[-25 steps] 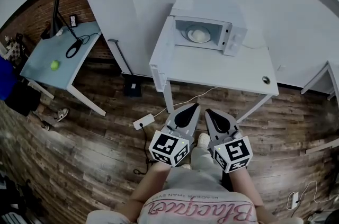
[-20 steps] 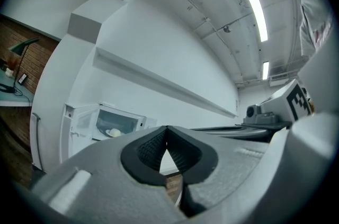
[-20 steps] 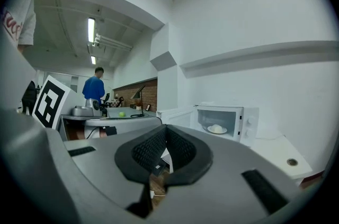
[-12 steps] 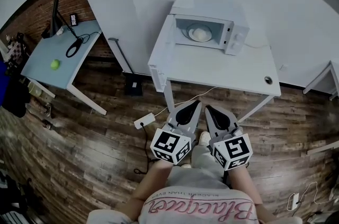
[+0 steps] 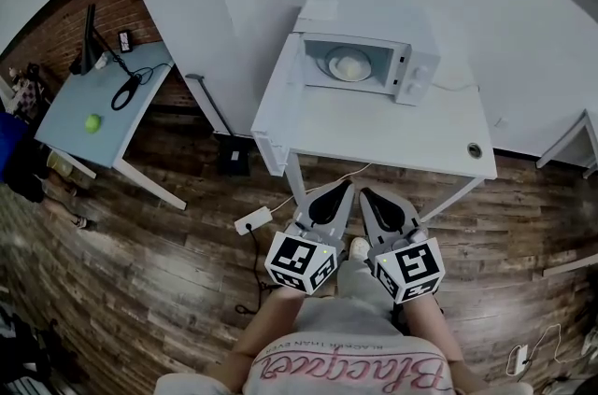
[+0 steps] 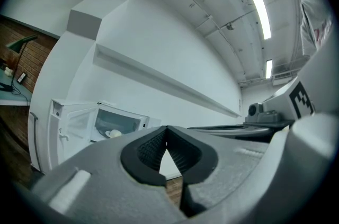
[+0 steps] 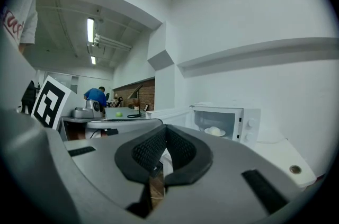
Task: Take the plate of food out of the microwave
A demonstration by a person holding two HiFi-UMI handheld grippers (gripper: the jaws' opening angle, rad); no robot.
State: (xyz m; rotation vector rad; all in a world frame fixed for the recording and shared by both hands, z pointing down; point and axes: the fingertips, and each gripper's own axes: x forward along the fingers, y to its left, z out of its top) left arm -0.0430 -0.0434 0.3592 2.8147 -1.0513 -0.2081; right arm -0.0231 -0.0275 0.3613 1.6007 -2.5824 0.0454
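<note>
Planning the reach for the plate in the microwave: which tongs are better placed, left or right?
Right, narrowly. The left tongs and right tongs are both shut, short of the table; the open door crowds the left side of the plate.

office-like workroom: white table (image 5: pixel 374 130) with microwave (image 5: pixel 374 20), blue desk (image 5: pixel 70 104), brick wall (image 5: pixel 54 24), wood floor (image 5: pixel 159 262), strip lights (image 7: pixel 89 30)
</note>
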